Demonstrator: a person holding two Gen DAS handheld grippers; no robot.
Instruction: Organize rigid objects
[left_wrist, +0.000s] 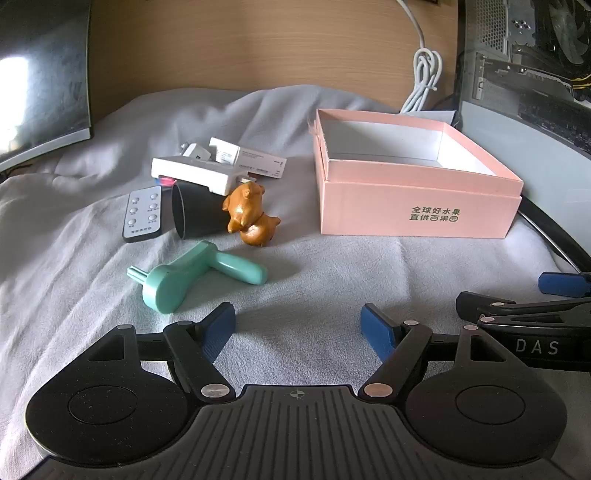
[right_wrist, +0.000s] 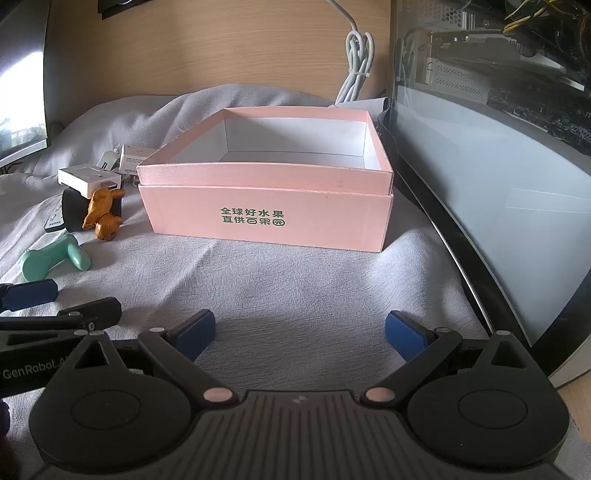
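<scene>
Pink box (left_wrist: 417, 206) open and empty on the grey cloth (left_wrist: 295, 280). Left of the box: green toy (left_wrist: 192, 277), two brown toy animals (left_wrist: 249, 214), black cup (left_wrist: 195, 214) on its side, remote (left_wrist: 143, 214), white chargers (left_wrist: 199, 171). Left tongs (left_wrist: 298, 328) spread wide, holding nothing. Right tongs (right_wrist: 300, 334) spread wide in front of the box, holding nothing.

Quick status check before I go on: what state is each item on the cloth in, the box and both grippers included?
pink box: open, looks empty
black cup: tipped on its side
brown figurine: toppled against the cup
mint tool: lying flat, apart from the pile
remote: flat, face up
white adapter: resting on the cup
left gripper: open, empty
right gripper: open, empty
</scene>
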